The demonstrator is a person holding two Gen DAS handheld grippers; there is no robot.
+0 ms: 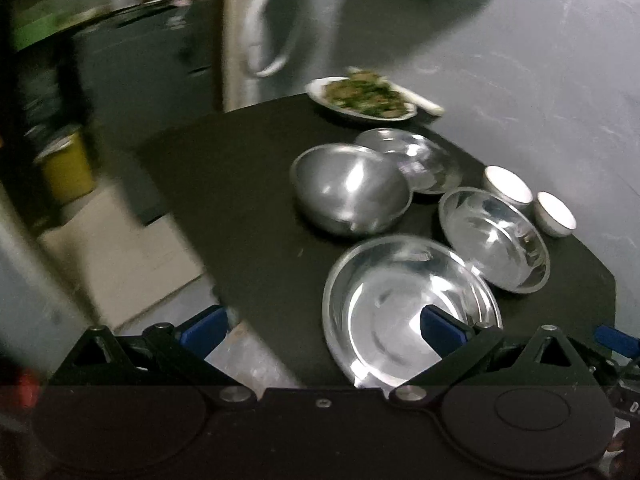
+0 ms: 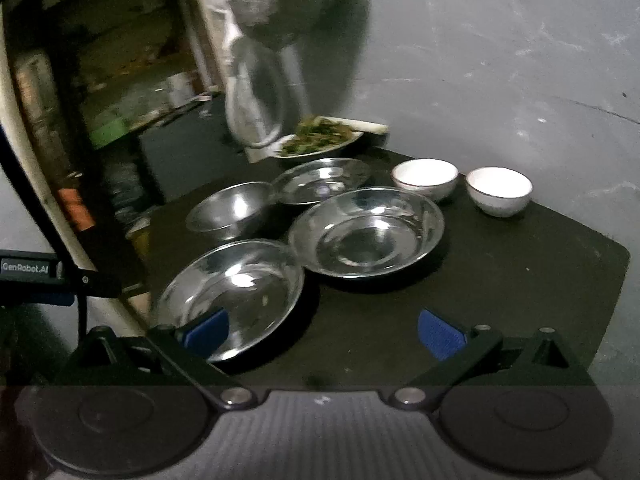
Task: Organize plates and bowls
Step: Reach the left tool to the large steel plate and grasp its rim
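On a black table (image 1: 248, 208) stand three shallow steel plates and a deep steel bowl (image 1: 350, 188). The nearest steel plate (image 1: 400, 304) lies just ahead of my open left gripper (image 1: 324, 328), whose right fingertip hangs over it. A second plate (image 1: 494, 238) and a third (image 1: 412, 158) lie behind. Two white bowls (image 1: 508, 186) (image 1: 556, 214) stand at the far right. My right gripper (image 2: 324, 330) is open and empty above the table's near edge, its left fingertip over the nearest plate (image 2: 230, 294). The second plate (image 2: 366, 232) and the white bowls (image 2: 425, 178) (image 2: 499, 190) lie beyond.
A white plate of cooked greens (image 1: 360, 98) with a white utensil beside it sits at the table's far edge, also in the right wrist view (image 2: 316, 140). A grey wall (image 1: 520, 60) lies behind and right. A yellow bin (image 1: 66, 170) stands on the floor at left.
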